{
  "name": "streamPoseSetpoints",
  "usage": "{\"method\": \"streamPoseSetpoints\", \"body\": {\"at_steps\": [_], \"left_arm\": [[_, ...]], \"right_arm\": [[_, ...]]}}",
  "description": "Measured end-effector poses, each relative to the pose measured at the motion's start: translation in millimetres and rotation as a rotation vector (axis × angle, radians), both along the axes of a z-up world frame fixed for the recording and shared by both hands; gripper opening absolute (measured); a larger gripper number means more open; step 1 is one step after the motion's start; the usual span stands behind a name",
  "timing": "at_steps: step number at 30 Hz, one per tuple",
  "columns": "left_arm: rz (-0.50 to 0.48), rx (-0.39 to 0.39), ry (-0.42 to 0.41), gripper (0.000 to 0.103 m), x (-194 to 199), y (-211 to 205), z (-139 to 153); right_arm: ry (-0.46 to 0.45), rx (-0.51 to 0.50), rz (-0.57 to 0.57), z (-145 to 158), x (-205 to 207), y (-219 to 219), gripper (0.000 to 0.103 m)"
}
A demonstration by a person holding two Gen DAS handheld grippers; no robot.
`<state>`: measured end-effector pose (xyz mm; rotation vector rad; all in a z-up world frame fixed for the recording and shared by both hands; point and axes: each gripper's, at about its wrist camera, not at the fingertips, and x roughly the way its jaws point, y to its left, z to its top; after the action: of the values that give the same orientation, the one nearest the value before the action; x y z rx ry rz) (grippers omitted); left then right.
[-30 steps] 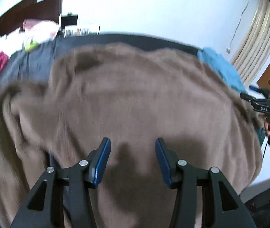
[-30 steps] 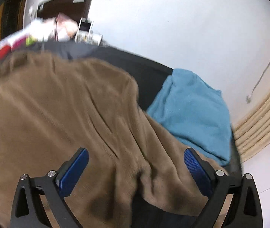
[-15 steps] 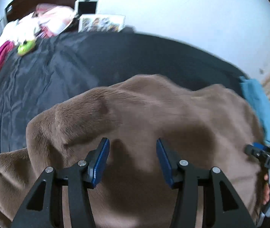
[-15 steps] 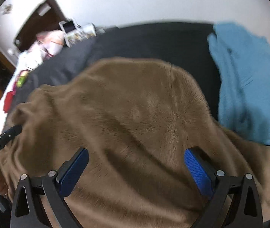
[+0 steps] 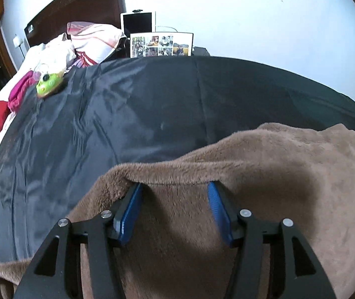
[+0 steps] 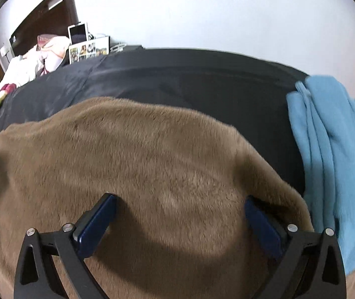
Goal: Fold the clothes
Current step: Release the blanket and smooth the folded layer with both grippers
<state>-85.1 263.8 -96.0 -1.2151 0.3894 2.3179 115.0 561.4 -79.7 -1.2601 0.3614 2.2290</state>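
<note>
Left wrist view: the left gripper (image 5: 175, 199) has its jaws apart and opening. A folded edge of the brown fleece garment (image 5: 264, 164) drapes over both jaw tips; the pads do not press on it, so it is released. The garment lies on the bed (image 5: 132, 114), spreading beneath the jaws, ahead of them and off to their right. The dark bed cover stretches bare beyond the jaw tips.

Right wrist view: the right gripper (image 6: 179, 214) stands with jaws wide, nothing clamped. The garment fills the space between and ahead of the jaws. A blue cloth (image 6: 332, 154) lies just right of the right jaw, touching the garment's edge.

Assessment: the fleece appears thick, soft and limp, light for its bulk; it will sag and bunch. The pile should grip well. Hold is best taken at the doubled edge by the left jaw tips and the right-hand border.
</note>
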Motion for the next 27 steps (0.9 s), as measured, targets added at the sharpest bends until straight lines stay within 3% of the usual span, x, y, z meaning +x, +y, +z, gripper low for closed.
{"method": "streamPoseSetpoints", "body": {"at_steps": [7,13,19,27], "left_arm": [[-0.007,-0.010,0.068,0.063,-14.1,8.4,-2.4],[-0.009,-0.006,0.040,0.063,-19.0,10.3,-1.4],[-0.028,-0.055,0.009,0.063,3.4,15.6,11.8],[-0.175,-0.003,0.003,0.066,77.7,22.4,39.6]], "right_arm": [[0.043,0.023,0.044,2.6,-2.2,13.2,0.103],[0.070,-0.011,0.104,21.5,35.9,-6.0,0.103],[0.126,0.005,0.124,43.6,85.2,-29.7,0.103],[0.171,0.064,-0.087,67.3,174.4,21.3,0.103]]}}
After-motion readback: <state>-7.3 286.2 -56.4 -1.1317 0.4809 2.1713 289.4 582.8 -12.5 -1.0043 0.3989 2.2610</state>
